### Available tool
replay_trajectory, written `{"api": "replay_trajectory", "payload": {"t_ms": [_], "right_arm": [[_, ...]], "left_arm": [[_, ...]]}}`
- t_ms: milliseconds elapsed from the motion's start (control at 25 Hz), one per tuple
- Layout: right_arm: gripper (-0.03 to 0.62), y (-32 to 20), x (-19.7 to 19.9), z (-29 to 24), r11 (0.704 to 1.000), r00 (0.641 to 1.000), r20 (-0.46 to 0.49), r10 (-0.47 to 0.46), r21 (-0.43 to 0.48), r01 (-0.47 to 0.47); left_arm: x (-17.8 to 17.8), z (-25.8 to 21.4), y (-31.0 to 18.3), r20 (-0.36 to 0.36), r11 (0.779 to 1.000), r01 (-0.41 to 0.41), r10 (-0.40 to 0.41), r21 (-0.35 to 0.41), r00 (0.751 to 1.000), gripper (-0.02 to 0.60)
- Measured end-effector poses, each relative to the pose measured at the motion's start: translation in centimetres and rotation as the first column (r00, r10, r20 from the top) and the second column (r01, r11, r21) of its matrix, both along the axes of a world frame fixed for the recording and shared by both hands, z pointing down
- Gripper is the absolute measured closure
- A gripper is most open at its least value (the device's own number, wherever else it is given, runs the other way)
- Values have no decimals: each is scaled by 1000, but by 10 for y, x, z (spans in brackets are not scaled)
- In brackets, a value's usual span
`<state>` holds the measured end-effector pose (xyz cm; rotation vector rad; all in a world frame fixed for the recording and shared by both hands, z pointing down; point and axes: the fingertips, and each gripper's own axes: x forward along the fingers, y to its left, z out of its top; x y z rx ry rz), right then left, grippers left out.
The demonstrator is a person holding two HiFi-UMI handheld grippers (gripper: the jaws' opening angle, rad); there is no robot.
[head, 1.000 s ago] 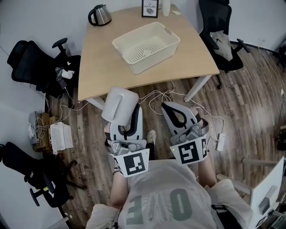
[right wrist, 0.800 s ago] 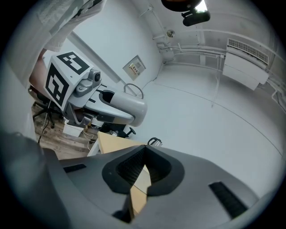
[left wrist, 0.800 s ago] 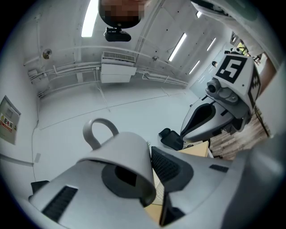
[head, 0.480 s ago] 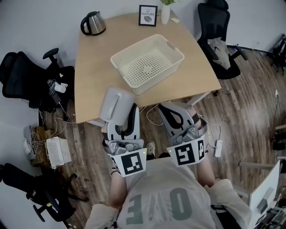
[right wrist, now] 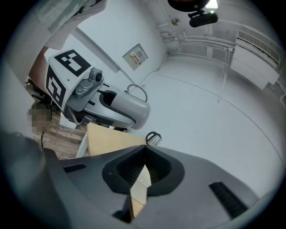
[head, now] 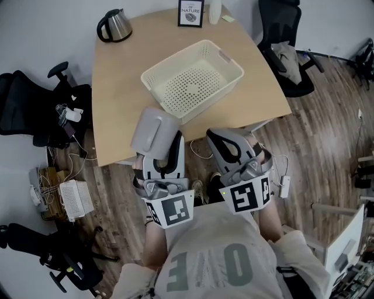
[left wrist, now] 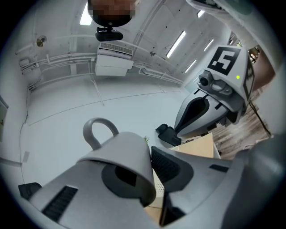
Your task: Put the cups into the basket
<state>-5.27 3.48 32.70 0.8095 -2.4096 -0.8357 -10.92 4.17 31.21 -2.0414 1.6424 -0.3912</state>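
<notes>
A cream perforated basket (head: 223,80) lies empty on the wooden table (head: 120,99). My left gripper (head: 163,143) is shut on a pale grey cup (head: 153,129), held over the table's near edge, short of the basket. In the left gripper view the cup (left wrist: 120,156) sits mouth-down over one jaw, its handle (left wrist: 96,129) pointing up. My right gripper (head: 226,140) is shut and holds nothing, level with the left one just off the table's near edge. In the right gripper view its jaws (right wrist: 143,159) meet at the tip; the left gripper's cup (right wrist: 132,106) shows beyond.
A steel kettle (head: 113,24) and a framed picture (head: 191,13) stand at the table's far edge. Black office chairs sit at left (head: 32,114) and far right (head: 286,49). Cables and a white box (head: 77,195) lie on the wood floor.
Both grippers and the view have moved forward toward the table; the cup now reaches over the table's near edge. The left gripper's hold on the cup is unchanged.
</notes>
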Motion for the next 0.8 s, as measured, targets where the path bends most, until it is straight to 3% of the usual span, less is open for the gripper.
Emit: {"api": "replay_trajectory", "payload": {"t_ms": [440,800], "right_arm": [[595,-72,3,4,998,997,46,-65,-19,66],[595,-167,-5,-11,990,985,95,-143,-7,144]], "left_arm": [[7,8,-63,-13,998,46,-46,-39,999,502],[-5,-10,-159,11,991,131,-130,-10,991,502]]}}
